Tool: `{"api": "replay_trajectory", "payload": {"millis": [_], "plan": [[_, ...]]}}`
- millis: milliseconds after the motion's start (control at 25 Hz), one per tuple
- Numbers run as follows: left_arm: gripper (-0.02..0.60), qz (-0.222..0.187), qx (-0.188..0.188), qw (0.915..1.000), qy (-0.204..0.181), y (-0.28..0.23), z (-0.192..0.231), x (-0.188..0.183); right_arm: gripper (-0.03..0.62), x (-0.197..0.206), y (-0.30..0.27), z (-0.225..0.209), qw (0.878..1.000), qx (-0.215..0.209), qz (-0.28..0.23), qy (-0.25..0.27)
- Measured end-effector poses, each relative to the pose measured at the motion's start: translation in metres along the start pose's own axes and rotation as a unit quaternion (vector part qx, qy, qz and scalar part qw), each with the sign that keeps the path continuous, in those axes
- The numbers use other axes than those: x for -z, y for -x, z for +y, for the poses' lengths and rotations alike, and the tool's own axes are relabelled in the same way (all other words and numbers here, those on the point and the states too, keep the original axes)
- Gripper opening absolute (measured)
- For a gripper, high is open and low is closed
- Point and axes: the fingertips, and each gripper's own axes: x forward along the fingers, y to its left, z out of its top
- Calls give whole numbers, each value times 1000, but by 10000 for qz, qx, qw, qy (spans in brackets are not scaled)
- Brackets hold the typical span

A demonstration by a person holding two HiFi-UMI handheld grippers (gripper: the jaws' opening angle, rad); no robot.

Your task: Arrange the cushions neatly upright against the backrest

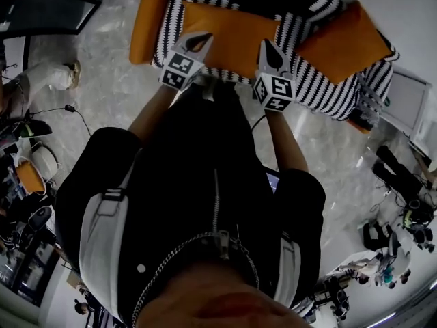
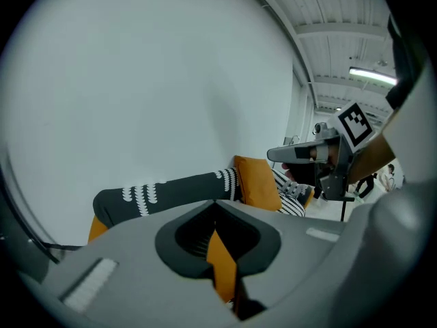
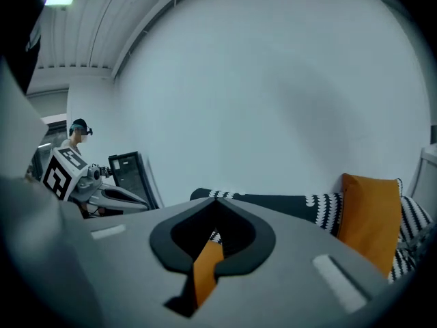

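Pale glossy floor (image 1: 109,80) carries a black-and-white striped sofa (image 1: 321,80) at the far side. The left gripper (image 1: 196,42) and right gripper (image 1: 272,55) are each clamped together on the near edge of a rectangular orange fabric cushion (image 1: 232,36) at the sofa's middle. A second orange cushion (image 1: 345,43) sits to its right.

The left tool (image 2: 217,232), jaws closed on an orange cushion (image 2: 222,268), faces the striped sofa backrest (image 2: 164,191).

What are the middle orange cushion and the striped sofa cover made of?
Orange cushion: likely matte woven cloth over soft filling; no shine, rounded puffy edges. Striped sofa cover: seemingly a knitted or woven throw; its black-and-white bands bend and wrinkle over the seat. The fibre can't be told.
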Motion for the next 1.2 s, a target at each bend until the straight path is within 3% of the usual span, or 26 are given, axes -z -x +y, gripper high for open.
{"api": "replay_trajectory", "payload": {"millis": [360,640,760,840,1040,1160,1200], "plan": [[11,293,-550,9980,-72,-8,18,28,2,50,-26,-16,9964,-647,527,114],[11,785,-529,9955,83,2,42,90,3,114,-35,-29,9941,-263,1049,44],[11,980,-595,9932,212,-12,56,127,3,155,-41,-50,9902,-157,1293,510],[11,1108,-645,9916,194,-22,64,149,3,181,-43,-66,9861,-120,1428,836],[11,1653,-716,9836,92,-38,79,218,3,256,-40,-101,9728,201,2051,1059],[30,1944,-721,9782,-142,-36,97,268,5,306,-41,-100,9542,139,2590,1494],[61,2066,-730,9753,-274,-37,103,288,5,326,-42,-100,9444,36,2806,1715]]}}
